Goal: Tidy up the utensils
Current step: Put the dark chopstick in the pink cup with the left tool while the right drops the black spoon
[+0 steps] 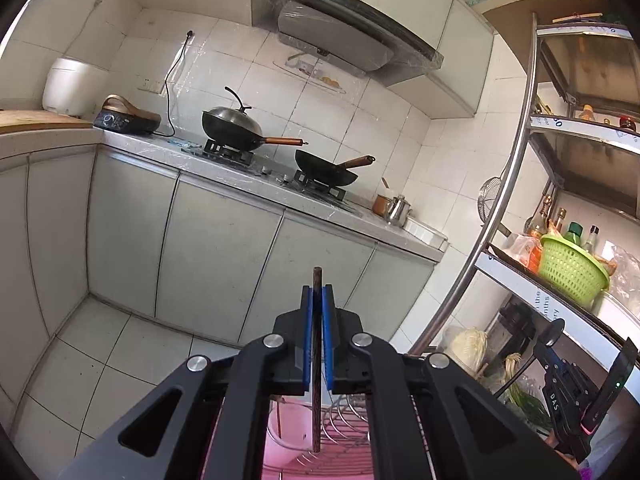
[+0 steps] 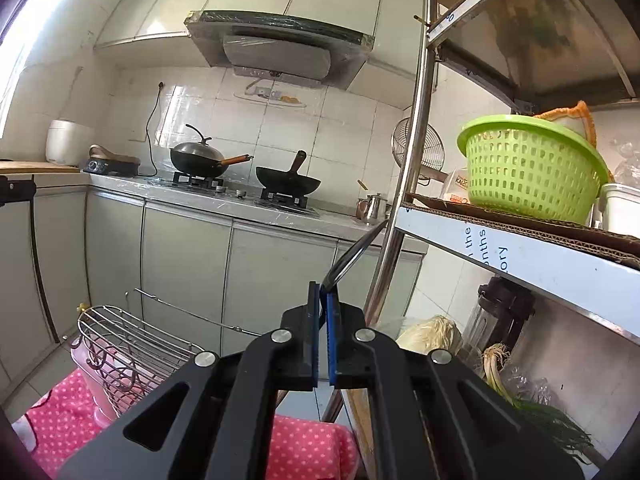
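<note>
My left gripper (image 1: 317, 292) is shut on a dark wooden chopstick (image 1: 317, 360) that stands upright between the blue pads, its top poking above them and its lower end hanging over a wire rack (image 1: 344, 420) and a pink cup (image 1: 288, 432). My right gripper (image 2: 324, 292) is shut on a dark spoon (image 2: 352, 254), whose bowl sticks up and to the right past the pads. The right gripper also shows in the left wrist view (image 1: 560, 364), holding the spoon upright. A wire utensil rack (image 2: 128, 340) stands on a pink dotted cloth (image 2: 304, 440) at lower left of the right wrist view.
A metal shelf unit (image 2: 408, 160) stands close on the right, with a green basket (image 2: 524, 168), bottles, cabbage (image 2: 432, 334) and scallions. Across the floor, grey cabinets carry a stove with two woks (image 1: 236, 126), a rice cooker (image 1: 72, 88) and a small pitcher (image 1: 398, 210).
</note>
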The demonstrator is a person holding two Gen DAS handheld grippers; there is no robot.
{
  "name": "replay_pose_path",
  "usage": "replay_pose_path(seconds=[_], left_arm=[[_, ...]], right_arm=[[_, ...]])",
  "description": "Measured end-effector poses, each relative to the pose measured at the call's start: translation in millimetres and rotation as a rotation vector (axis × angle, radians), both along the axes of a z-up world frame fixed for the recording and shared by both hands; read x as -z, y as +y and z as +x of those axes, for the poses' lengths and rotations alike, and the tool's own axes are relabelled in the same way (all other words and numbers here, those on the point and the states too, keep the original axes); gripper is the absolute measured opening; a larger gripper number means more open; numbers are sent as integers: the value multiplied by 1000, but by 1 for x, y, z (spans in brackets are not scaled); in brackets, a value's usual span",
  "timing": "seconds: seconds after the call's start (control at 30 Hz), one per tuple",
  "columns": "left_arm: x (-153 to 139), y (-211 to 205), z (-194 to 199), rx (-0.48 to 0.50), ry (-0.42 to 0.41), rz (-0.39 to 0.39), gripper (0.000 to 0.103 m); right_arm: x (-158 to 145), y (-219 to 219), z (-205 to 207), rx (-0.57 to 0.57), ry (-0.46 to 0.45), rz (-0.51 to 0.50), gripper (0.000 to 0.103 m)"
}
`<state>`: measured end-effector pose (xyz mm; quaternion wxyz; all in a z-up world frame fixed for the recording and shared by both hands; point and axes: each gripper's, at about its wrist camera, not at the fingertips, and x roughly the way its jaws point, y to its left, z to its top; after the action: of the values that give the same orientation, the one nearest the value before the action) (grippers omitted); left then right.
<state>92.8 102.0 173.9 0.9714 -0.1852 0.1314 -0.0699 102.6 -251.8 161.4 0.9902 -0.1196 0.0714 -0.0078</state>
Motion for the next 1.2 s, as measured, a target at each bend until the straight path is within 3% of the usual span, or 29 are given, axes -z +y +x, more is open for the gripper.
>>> replay_pose_path(seconds=[0.2,0.4,0.63,0.97,1.0,1.13,1.2], left_arm=[[27,-20,29,-41,13,107,4],[63,-34,42,-15,90,155,4],[91,-38,43,6,162,163,4],[109,-35,47,18,235,136,6],[109,-34,47,16,239,136,7],[108,-30,45,16,252,115,17],[108,-28,42,12,253,110,18]], right_arm=[[20,14,22,-3,27,-92,3],[42,19,34,-31,108,-123,3],[61,15,39,-97,247,-44,3],[81,3,46,-157,411,87,4],[82,1,47,-158,421,96,7],[83,-6,43,-181,440,147,36],[81,-8,40,-180,435,159,37]])
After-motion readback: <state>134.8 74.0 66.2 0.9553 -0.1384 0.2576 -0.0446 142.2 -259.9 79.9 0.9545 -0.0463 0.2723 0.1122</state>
